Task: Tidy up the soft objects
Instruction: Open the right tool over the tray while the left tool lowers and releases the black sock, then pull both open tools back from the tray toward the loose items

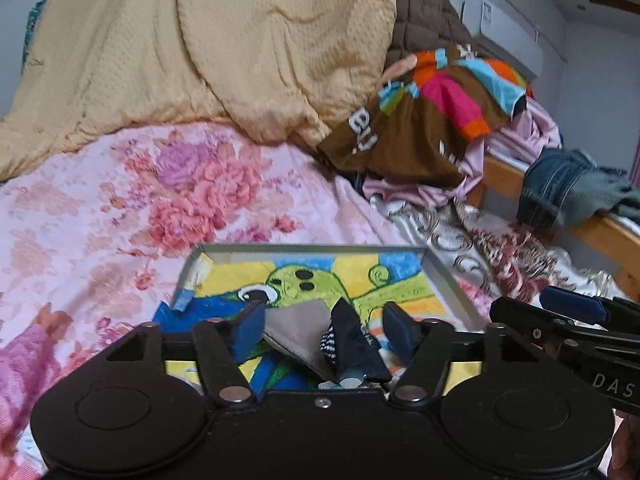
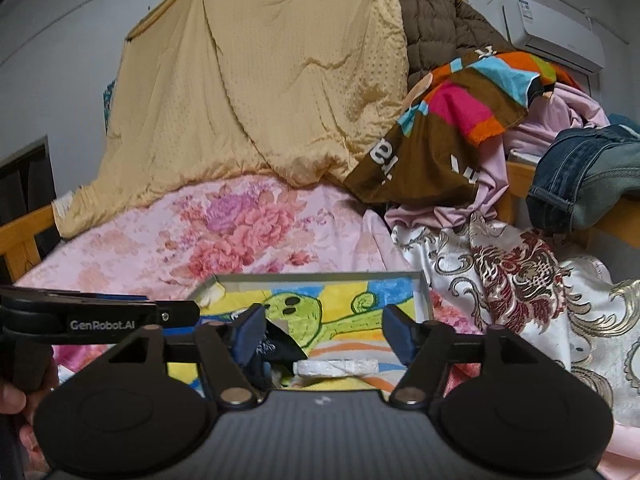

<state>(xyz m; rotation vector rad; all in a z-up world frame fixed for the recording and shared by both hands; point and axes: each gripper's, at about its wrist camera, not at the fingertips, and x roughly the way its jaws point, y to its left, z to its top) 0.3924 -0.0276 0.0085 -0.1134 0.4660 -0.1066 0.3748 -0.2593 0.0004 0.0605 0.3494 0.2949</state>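
Both sets of jaws wide open over the tray (image 1: 444,276), but the socks (image 1: 320,336) sit right inside the left gripper (image 1: 324,326), pointing away.

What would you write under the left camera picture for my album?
Open left claw over grey and navy socks in a tray with a green cartoon drawing, on a flowery bed.
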